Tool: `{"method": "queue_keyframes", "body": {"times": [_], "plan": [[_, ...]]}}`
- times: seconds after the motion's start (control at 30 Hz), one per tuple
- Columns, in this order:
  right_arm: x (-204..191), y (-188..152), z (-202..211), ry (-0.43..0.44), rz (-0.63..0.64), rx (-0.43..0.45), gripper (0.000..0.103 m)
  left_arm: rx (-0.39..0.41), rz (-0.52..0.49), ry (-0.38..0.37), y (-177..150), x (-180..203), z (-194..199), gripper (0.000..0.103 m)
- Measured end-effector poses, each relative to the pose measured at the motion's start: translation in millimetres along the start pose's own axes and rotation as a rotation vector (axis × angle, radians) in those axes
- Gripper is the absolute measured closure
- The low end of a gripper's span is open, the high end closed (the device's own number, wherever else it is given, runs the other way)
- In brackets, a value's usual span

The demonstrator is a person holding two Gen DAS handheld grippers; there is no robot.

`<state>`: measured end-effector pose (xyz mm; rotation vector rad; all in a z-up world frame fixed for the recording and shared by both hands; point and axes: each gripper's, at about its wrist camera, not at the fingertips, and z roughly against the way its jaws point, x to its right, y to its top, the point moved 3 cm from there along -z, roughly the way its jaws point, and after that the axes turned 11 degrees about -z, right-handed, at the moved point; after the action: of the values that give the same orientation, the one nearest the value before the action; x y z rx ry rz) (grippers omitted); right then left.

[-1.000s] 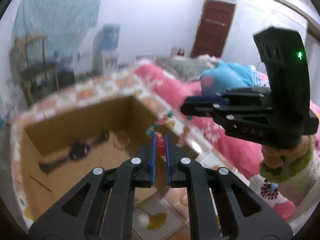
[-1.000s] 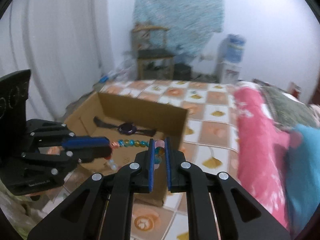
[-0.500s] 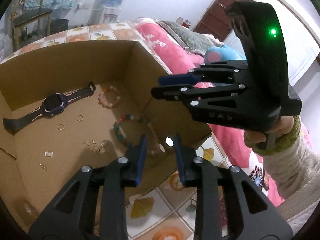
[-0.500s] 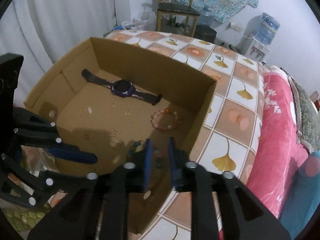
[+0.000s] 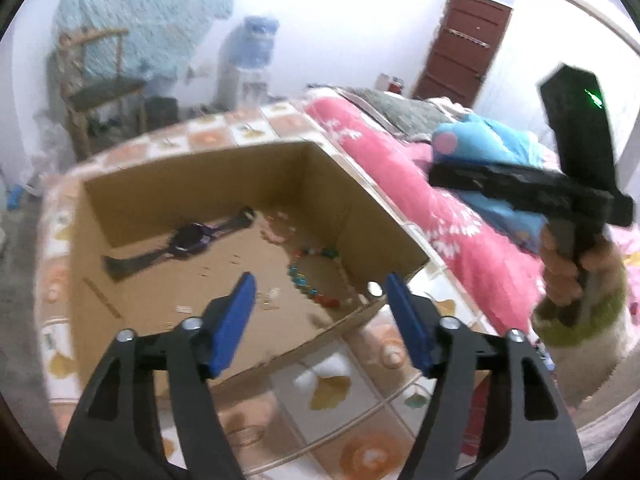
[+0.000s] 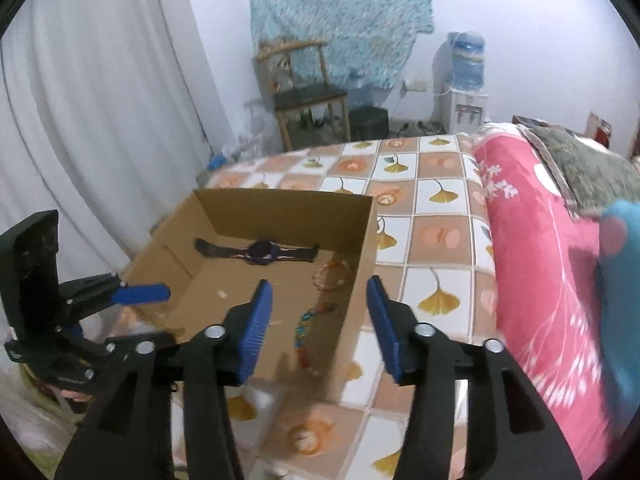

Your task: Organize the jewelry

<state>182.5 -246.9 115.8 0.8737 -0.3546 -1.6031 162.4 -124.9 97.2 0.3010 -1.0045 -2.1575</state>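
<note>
Jewelry lies loose on the floor of your cardboard box (image 6: 362,240): the beaded necklace (image 5: 316,280) curls at the 3 o'clock side against the wall, the pink bead bracelet (image 6: 332,274) sits just beyond it, and the dark watch (image 6: 262,251) stretches along the 12 o'clock wall. Your left gripper (image 5: 320,308) hangs over the near rim with its jaws spread wide, holding nothing. Your right gripper (image 6: 320,316) is likewise wide apart and empty, above the necklace. The box rests on the tiled bedspread (image 6: 436,236).
</note>
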Motion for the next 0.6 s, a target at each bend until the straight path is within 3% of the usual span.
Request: {"method": "queue_keyframes", "body": {"times": [0.1, 0.23, 0.27, 0.43, 0.6], "plan": [[-12, -22, 11, -0.006, -0.026, 0.038, 0.032, 0.029, -0.003, 0.076, -2, -2, 18, 0.019], [-28, -45, 12, -0.032, -0.079, 0.060, 0.023, 0.053, 0.019, 0.168, -8, -9, 36, 0.012], [-30, -48, 9, -0.038, -0.091, 0.057, 0.019, 0.057, 0.031, 0.202, -11, -13, 40, 0.010], [-43, -61, -2, -0.126, -0.047, 0.033, 0.018, 0.052, 0.103, 0.303, -17, -32, 54, 0.008], [-58, -62, -3, -0.132, -0.030, 0.044, 0.012, 0.058, 0.177, 0.438, -20, -47, 70, 0.008]]}}
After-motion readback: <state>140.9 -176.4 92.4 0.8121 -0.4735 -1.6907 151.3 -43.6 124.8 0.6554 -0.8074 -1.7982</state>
